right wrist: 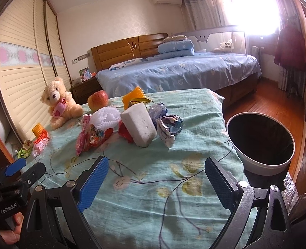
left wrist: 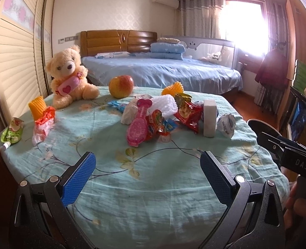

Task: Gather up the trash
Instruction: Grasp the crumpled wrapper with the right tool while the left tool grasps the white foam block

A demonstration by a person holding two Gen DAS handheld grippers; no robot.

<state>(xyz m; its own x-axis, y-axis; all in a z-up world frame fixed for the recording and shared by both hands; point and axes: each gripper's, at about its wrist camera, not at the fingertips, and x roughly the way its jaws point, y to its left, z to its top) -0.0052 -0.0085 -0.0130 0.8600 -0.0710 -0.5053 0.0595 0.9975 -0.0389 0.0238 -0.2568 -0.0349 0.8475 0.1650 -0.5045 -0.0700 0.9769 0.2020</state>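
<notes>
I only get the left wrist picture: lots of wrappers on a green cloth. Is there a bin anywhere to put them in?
Observer: Yes. The right wrist view shows a round white bin with a dark inside, just off the right edge of the green flowered cloth.
Operator: Is anything hidden behind that white block?
Observer: A crumpled purple wrapper lies behind the white foam block, next to the crumpled silver-blue wrapper.
Operator: Is the other gripper holding something?
Observer: No. The right gripper has its jaws open and empty above the cloth.
</notes>
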